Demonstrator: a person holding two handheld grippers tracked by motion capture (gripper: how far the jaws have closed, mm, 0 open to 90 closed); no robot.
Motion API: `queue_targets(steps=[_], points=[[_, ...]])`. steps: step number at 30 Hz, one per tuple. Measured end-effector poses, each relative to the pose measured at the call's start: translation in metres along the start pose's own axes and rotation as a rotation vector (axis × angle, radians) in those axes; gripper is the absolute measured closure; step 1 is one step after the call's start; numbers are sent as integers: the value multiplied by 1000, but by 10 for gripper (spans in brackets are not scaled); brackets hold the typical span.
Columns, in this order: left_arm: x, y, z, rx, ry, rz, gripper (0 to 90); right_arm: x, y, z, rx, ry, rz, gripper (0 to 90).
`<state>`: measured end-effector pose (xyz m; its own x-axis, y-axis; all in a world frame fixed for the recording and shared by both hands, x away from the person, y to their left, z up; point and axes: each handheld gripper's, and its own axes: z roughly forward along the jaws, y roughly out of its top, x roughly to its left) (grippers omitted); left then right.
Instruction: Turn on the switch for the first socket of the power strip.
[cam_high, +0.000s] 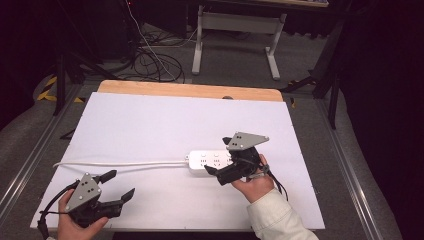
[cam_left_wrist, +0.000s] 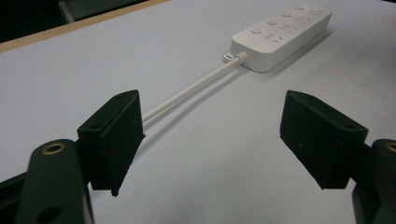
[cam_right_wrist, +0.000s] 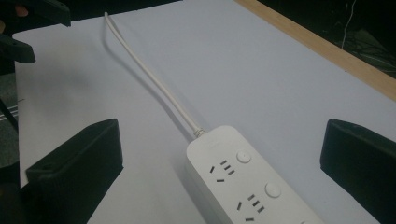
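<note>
Surface (cam_high: 150, 120) first: a white sheet covers it from the near edge almost to the far one, where a bare wooden strip (cam_high: 190, 90) shows. Nothing lies on the sheet but the power strip (cam_high: 210, 163), a white bar with round buttons and socket holes, sitting right of centre and lying crosswise. Its white cord (cam_high: 120, 163) leaves the left end and runs straight along the sheet to the left edge.

The right claw (cam_high: 225, 161) hangs over the right part of the power strip, jaws spread wide; in the right gripper view the strip's cord end (cam_right_wrist: 224, 158) lies between and just ahead of the two jaws, neither one touching it. The left claw (cam_high: 119, 185) sits near the front left corner, well apart from the strip, also spread and holding nothing; in the left gripper view its jaws frame the cord (cam_left_wrist: 187, 91) from a short way off.

By my reading this is the approach, before any grasp. The next move calls for the right claw to lower until its jaws straddle the bar's narrow width, then close squarely on its long sides, so the smooth casing does not slip. The left claw looks placed to take the cord.
</note>
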<state>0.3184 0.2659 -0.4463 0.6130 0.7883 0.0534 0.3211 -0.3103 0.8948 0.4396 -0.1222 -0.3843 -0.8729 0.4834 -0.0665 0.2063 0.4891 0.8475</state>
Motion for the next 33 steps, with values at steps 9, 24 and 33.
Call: queue_targets(steps=[9,24,33], points=[[1,0,-1,-4,-11,7,222,1,0,19,9,-33,69,2],[1,0,-2,-6,-2,2,223,6,3,38,86,-21,71,296],[1,0,-3,-11,1,-3,223,6,3,50,107,-97,58,583]])
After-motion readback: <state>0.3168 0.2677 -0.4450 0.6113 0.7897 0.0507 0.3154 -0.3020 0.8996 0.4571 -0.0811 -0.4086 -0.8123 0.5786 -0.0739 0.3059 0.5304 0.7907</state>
